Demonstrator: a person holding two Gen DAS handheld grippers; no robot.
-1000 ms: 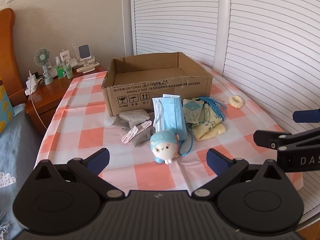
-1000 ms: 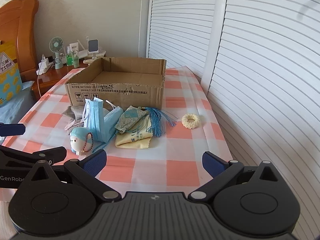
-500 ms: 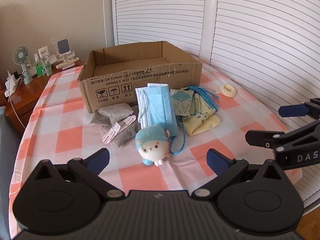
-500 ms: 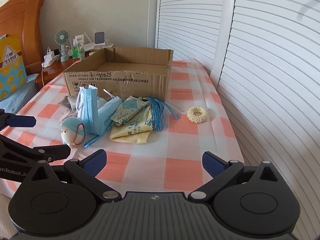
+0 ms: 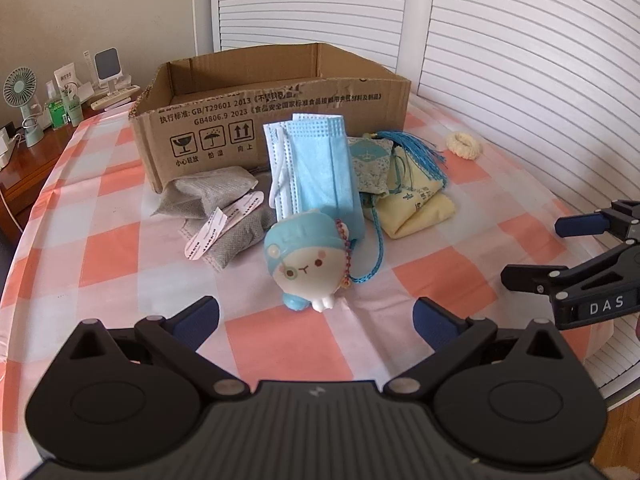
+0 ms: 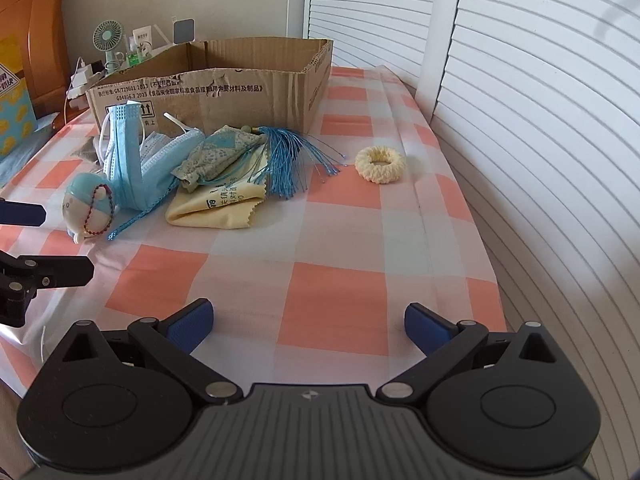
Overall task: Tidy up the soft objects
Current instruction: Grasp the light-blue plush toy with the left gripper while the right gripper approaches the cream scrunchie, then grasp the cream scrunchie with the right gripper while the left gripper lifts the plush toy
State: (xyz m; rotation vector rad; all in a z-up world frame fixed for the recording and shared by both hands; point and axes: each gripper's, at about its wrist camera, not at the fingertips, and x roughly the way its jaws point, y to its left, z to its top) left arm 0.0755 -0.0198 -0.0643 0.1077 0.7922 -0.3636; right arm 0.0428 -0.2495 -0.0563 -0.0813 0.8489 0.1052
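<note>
An open cardboard box stands on the checked tablecloth. In front of it lie grey pouches, blue face masks, a patterned sachet with a blue tassel, a yellow cloth and a cream scrunchie. A small blue-capped plush toy stands nearest. My left gripper is open just in front of the plush, holding nothing. My right gripper is open over bare cloth, short of the scrunchie.
White louvred doors run along the right side and back. A wooden nightstand at the left holds a small fan, bottles and a stand. The table edge drops off at the right.
Both grippers have moved forward toward the pile and lower; the plush and the scrunchie now look larger and closer. Nothing on the table has shifted.
</note>
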